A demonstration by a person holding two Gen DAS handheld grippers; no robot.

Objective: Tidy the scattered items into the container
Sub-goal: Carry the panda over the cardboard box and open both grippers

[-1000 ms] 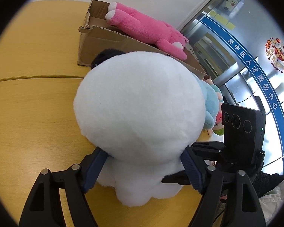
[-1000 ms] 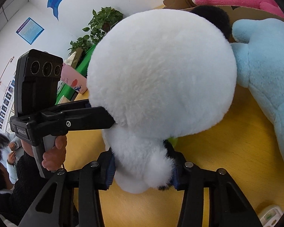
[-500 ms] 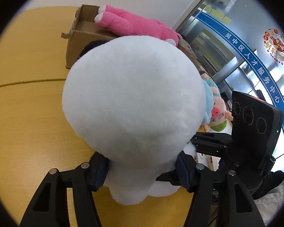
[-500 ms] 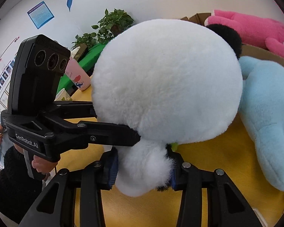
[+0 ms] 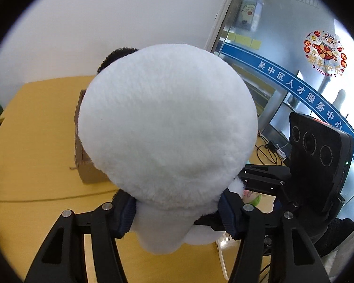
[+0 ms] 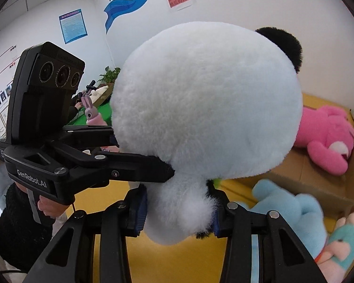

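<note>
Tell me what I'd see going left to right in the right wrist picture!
Left tool → white panda plush → pink plush lying on the cardboard box.

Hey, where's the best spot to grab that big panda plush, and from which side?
Grip the panda plush at its narrow body below the oversized round head, one gripper from each side, as the left gripper and right gripper do now. The head looks too wide and soft for the fingers to span, whereas the slimmer body fits between them.
</note>
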